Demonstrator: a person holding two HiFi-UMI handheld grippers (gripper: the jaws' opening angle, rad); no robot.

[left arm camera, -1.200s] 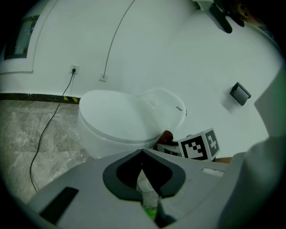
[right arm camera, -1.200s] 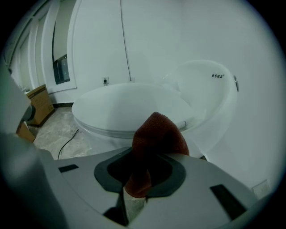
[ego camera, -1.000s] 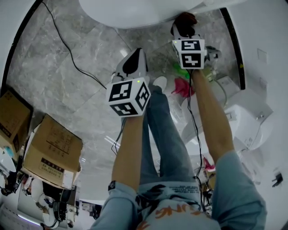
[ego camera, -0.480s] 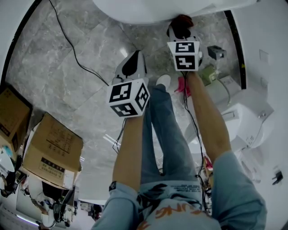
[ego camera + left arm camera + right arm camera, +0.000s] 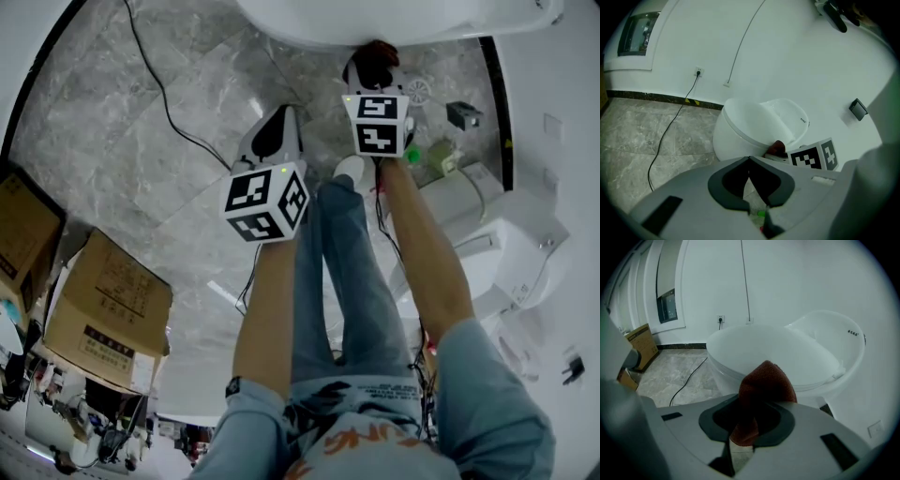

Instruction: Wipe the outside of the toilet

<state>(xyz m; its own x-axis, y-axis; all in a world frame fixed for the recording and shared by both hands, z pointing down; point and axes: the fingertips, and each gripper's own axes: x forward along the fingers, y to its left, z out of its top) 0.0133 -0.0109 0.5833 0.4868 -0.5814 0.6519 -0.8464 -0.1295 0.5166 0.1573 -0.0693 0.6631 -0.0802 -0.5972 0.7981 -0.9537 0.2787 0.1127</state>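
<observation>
Toilet (image 5: 375, 19), smooth, glossy white and rounded, fills the head view's top edge, further into frame than a second ago. The right gripper (image 5: 375, 67) holds a dark red cloth (image 5: 378, 47) at its rim, above the veined grey marble floor (image 5: 141, 141). In the left gripper view the left gripper (image 5: 749, 161) has its jaws together on nothing, with open floor left of the bowl; in the right gripper view the jaws clamp the nubby cloth before the bowl's curved outer wall.

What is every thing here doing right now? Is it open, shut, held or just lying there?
left gripper: fingers shut, empty.
right gripper: fingers shut on the red cloth.
red cloth: bunched up, at the toilet's outer side.
toilet: standing on the floor.
cable: lying on the floor, plugged into the wall.
cardboard box: closed, on the floor.
</observation>
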